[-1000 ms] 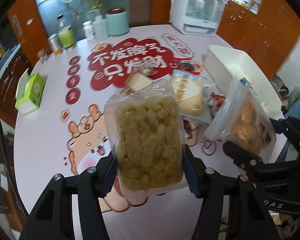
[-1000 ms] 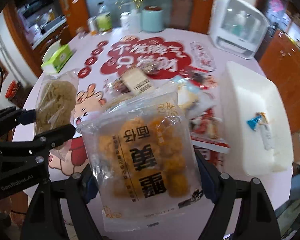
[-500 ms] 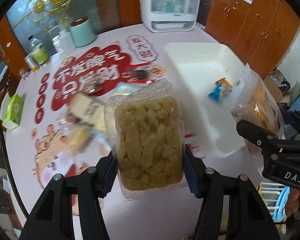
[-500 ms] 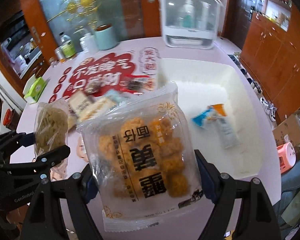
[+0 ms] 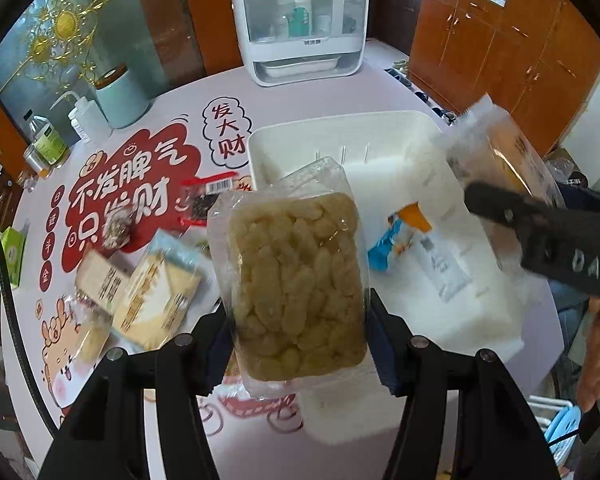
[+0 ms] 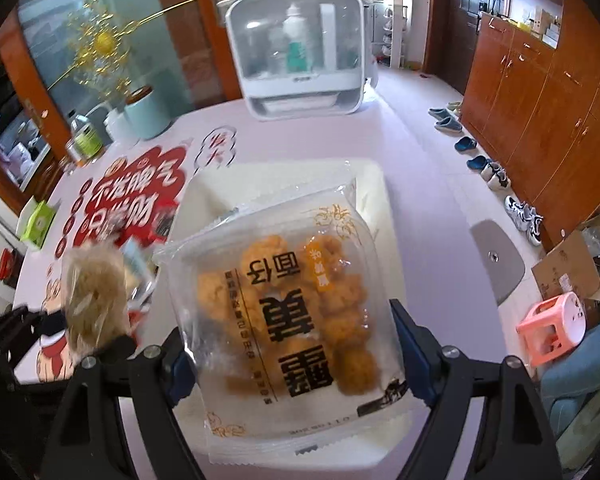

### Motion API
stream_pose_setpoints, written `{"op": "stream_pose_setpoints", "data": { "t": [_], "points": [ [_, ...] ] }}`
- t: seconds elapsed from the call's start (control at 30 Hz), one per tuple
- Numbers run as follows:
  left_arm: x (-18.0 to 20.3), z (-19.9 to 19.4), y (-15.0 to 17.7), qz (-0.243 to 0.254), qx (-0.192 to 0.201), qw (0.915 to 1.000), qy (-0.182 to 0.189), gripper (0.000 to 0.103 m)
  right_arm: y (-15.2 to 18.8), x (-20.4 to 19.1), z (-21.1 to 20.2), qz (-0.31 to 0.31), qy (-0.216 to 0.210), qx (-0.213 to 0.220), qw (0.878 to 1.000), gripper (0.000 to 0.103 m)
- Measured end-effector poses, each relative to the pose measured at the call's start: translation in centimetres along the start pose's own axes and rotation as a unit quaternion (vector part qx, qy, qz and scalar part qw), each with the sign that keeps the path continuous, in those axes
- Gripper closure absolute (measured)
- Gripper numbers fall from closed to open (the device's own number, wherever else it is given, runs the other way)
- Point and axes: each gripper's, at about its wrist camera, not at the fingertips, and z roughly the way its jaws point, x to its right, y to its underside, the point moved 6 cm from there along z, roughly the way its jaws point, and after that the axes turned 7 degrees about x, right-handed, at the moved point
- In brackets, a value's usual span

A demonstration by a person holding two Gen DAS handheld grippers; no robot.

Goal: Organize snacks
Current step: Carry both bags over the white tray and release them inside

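Observation:
My left gripper (image 5: 300,340) is shut on a clear pack of pale yellow puffed sticks (image 5: 296,280), held above the near-left corner of the white bin (image 5: 380,136). My right gripper (image 6: 290,356) is shut on a bag of orange fried snack balls (image 6: 284,308), held over the same bin (image 6: 370,188). In the left wrist view the right gripper (image 5: 540,236) and its bag (image 5: 500,152) hang over the bin's right side. A blue-orange packet (image 5: 400,232) and a white sachet (image 5: 444,264) lie inside the bin.
Several loose snack packs (image 5: 152,288) lie on the round table left of the bin. A white appliance (image 5: 300,20), a mint canister (image 5: 118,96), bottles (image 5: 48,140) and a green tissue box (image 6: 38,220) stand at the table's back and left. Stools (image 6: 552,324) stand right.
Both grippers have swung right with their packs, from over the loose snack pile to over the white bin. Neither grip has changed.

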Motion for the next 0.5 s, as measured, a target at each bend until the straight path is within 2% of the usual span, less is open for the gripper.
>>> {"op": "stream_pose_setpoints", "data": {
  "t": [0.17, 0.5],
  "points": [
    [0.5, 2.3, -1.9, -0.009, -0.007, 0.9999, -0.004, 0.045, -2.8, 1.1, 3.5, 0.013, -0.008, -0.006, 1.0, 0.02],
    [2.2, 5.9, -3.5, -0.011, -0.027, 0.9996, -0.006, 0.044, -4.7, 2.1, 8.9, 0.01, -0.004, -0.028, 1.0, 0.018]
  ]
}}
